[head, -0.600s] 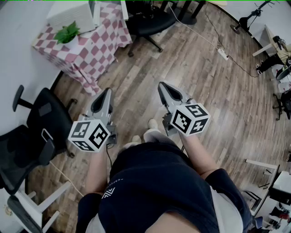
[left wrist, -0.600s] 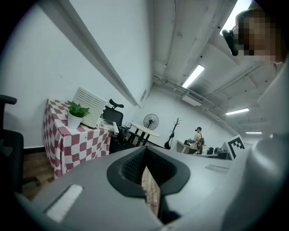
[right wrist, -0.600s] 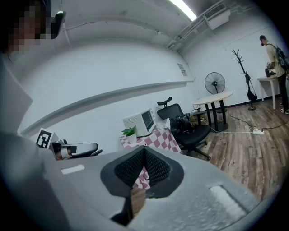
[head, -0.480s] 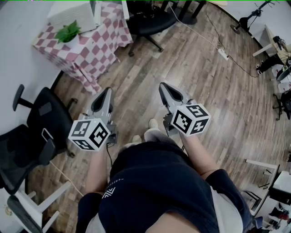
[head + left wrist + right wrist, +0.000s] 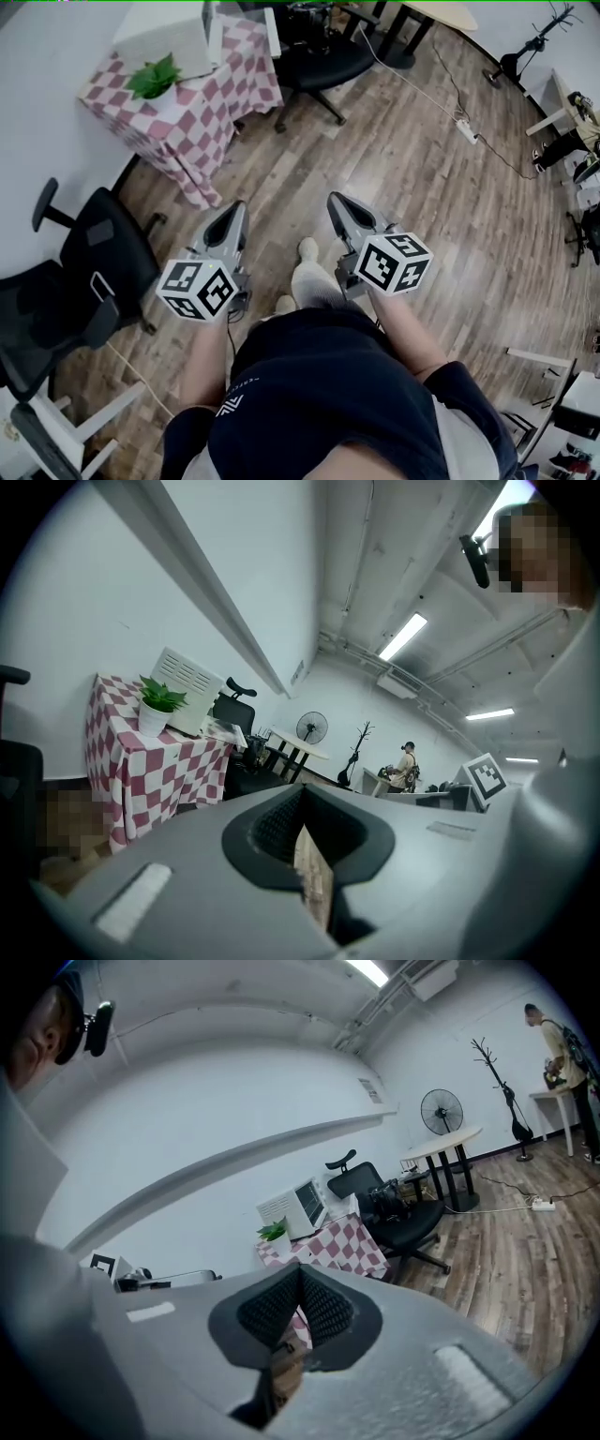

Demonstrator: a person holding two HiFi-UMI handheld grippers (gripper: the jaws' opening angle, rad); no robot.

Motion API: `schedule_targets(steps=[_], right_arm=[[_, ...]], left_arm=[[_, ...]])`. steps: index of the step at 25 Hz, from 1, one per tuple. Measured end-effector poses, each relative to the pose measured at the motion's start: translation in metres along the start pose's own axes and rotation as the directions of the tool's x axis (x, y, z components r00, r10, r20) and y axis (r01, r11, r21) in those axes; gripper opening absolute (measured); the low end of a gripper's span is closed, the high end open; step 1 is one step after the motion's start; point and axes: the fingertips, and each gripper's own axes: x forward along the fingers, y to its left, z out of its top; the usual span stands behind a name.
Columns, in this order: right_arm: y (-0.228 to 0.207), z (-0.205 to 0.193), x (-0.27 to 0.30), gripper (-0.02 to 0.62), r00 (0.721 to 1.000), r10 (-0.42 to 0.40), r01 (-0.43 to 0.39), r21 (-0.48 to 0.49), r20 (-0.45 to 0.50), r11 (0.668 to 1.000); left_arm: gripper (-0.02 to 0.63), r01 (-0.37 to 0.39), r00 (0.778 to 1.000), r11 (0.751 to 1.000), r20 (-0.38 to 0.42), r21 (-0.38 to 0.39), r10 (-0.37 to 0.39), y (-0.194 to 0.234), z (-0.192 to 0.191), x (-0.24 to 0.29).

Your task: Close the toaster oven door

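Observation:
The white toaster oven stands on a red-and-white checkered table at the far left, well ahead of both grippers. The right gripper view shows its dark glass front. The left gripper view shows its vented side, with a flat light panel jutting out at table level beside it; I cannot tell whether that is the door. My left gripper and right gripper are held side by side above the wooden floor. Both are shut and hold nothing, as seen in the left gripper view and the right gripper view.
A potted plant sits on the table beside the oven. Black office chairs stand at the left and behind the table. A power strip with cable lies on the floor. A fan and a person are far off.
The person has stepped forward: the table and chairs have shifted down and right in the head view. Both grippers stay shut and side by side, the left one now a little further right.

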Motion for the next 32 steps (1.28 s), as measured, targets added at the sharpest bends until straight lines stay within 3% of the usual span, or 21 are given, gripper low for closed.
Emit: schedule_targets(steps=[8, 13, 21, 32], right_arm=[[-0.019, 0.019, 0.052, 0.003, 0.999, 0.030, -0.031, -0.018, -0.019, 0.999], [-0.046, 0.044, 0.086, 0.003, 0.999, 0.013, -0.016, -0.077, -0.040, 0.997], [-0.087, 0.082, 0.130, 0.003, 0.997, 0.050, -0.055, -0.076, -0.064, 0.996], [-0.132, 0.119, 0.169, 0.003, 0.993, 0.104, -0.108, -0.065, -0.060, 0.992]], left_arm=[[0.017, -0.100, 0.995, 0.992, -0.006, 0.082, 0.101, 0.030, 0.008, 0.038], [0.018, -0.147, 0.989, 0.986, 0.003, 0.076, 0.147, 0.051, 0.018, 0.074], [0.018, -0.170, 0.982, 0.978, -0.056, 0.121, 0.178, 0.061, 0.022, 0.138], [0.036, -0.219, 0.974, 0.969, -0.027, 0.116, 0.224, 0.064, 0.034, 0.203]])
